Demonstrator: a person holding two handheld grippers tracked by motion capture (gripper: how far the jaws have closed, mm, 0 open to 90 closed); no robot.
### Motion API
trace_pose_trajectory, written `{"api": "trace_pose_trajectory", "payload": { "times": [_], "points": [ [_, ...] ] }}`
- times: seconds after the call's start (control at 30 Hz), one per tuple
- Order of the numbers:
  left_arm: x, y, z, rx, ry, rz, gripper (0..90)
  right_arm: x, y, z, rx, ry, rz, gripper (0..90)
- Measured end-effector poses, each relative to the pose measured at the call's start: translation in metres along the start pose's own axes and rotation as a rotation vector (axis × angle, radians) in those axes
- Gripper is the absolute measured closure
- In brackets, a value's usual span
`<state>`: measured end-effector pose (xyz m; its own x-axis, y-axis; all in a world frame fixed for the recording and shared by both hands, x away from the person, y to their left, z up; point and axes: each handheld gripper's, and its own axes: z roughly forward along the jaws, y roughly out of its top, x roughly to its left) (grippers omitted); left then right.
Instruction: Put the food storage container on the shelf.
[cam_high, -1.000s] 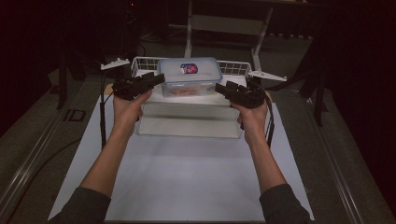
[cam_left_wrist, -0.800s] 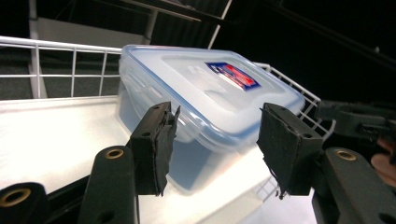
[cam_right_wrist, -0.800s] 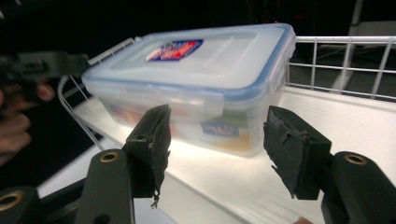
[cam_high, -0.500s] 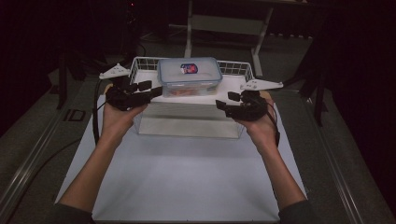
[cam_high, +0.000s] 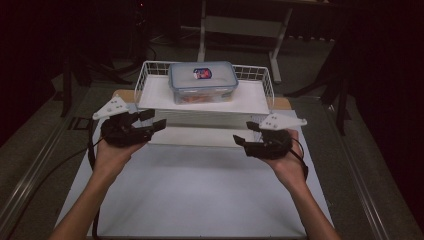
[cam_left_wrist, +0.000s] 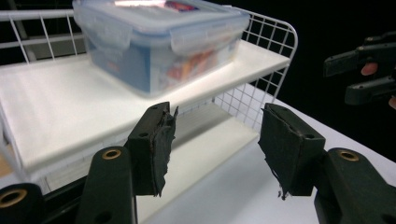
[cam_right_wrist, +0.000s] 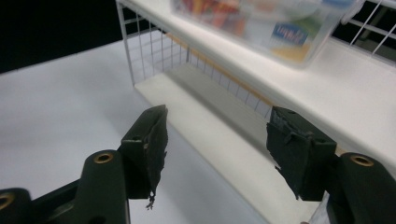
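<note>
While both grippers' fingers (cam_left_wrist: 152, 149) gape empty, a clear lidded container (cam_high: 202, 81) sits on the white rack (cam_high: 150, 95)

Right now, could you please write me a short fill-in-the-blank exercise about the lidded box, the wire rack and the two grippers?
1. The clear plastic box with the blue-rimmed lid sits on the ____ shelf of the white wire rack.
2. The box's lid is ____.
3. The left gripper holds nothing; its jaws stand ____.
4. The right gripper hovers over the white ____.

Missing words: upper; on; open; table
</note>
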<state>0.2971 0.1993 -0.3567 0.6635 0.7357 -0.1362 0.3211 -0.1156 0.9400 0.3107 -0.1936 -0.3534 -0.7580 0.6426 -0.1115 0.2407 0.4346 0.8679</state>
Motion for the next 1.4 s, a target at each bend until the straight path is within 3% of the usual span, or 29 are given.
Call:
{"api": "trace_pose_trajectory", "payload": {
  "times": [0.23,0.53,0.8,0.97,1.1,1.4],
  "points": [
    [-0.008,-0.036,-0.017,0.014,0.024,0.017,41.9,0.020,-0.039,-0.011,0.006,0.003,-0.020,34.2],
    [-0.014,-0.074,-0.032,0.047,0.055,0.030,40.3,0.028,-0.073,-0.029,-0.026,0.008,0.038,30.4],
    [-0.010,-0.102,-0.039,0.061,0.098,0.011,39.6,0.028,-0.099,-0.041,-0.049,-0.026,0.061,29.5],
    [-0.009,-0.113,-0.040,0.074,0.121,0.019,39.5,0.027,-0.111,-0.044,-0.051,-0.046,0.079,29.1],
    [-0.005,-0.126,-0.043,0.074,0.128,0.013,39.5,0.025,-0.122,-0.050,-0.075,-0.070,0.116,28.4],
    [-0.001,-0.137,-0.039,0.095,0.142,0.019,39.5,0.017,-0.130,-0.051,-0.095,-0.108,0.152,28.0]
  ]
}}
